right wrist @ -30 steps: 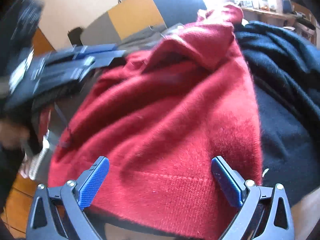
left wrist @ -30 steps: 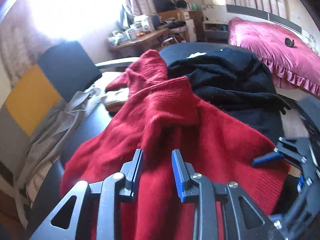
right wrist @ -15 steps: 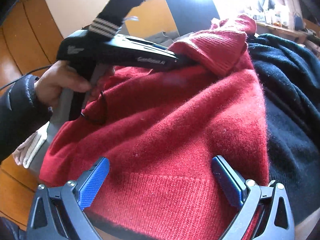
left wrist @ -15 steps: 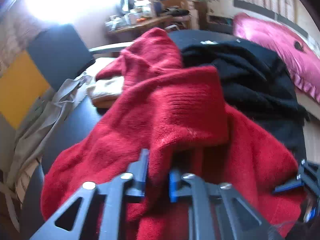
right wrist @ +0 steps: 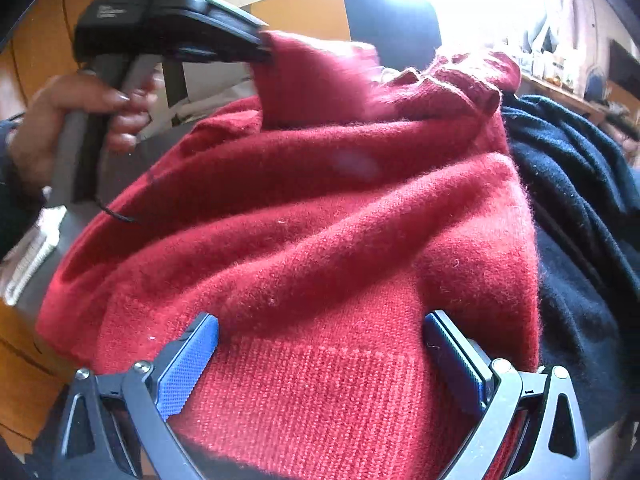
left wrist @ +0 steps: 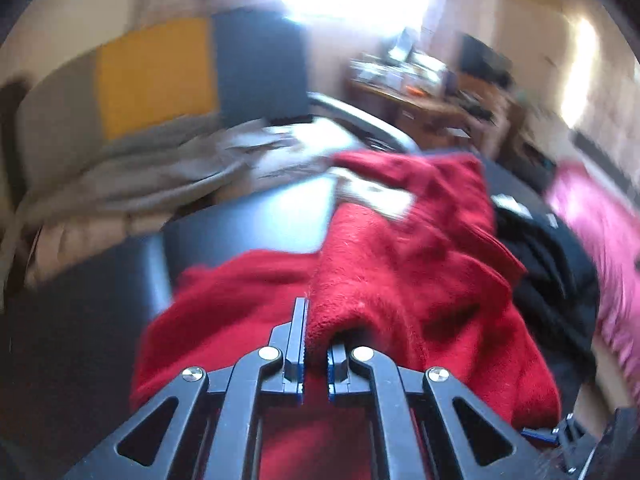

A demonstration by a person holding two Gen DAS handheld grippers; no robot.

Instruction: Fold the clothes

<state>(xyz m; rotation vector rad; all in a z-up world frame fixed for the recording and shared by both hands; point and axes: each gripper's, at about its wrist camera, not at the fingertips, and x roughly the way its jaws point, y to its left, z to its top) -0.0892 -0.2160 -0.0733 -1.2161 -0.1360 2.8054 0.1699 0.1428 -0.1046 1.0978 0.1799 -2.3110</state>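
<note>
In the left wrist view, the left gripper [left wrist: 316, 354] sits at the bottom centre of the frame, its jaws clenched on a raised fold of the red sweater [left wrist: 400, 280]. The sweater spreads from the lower centre toward the right over a dark round table [left wrist: 240, 228]. A black garment [left wrist: 552, 280] lies at the right edge of the sweater, and pink bedding [left wrist: 600, 232] shows at the far right. Grey cloth [left wrist: 140, 172] is heaped at the left, below a yellow panel [left wrist: 156, 76]. The picture is blurred.

In the right wrist view, the right gripper [right wrist: 320, 360] is at the bottom of the frame, its blue pads spread wide, released, over the ribbed hem of the red sweater [right wrist: 320, 240], which fills the middle of the frame. At the upper left, a hand [right wrist: 72, 120] holds the left gripper [right wrist: 264, 50], which pinches a sleeve-like fold of the sweater and holds it lifted. The black garment [right wrist: 580, 200] lies along the right side, touching the sweater.
</note>
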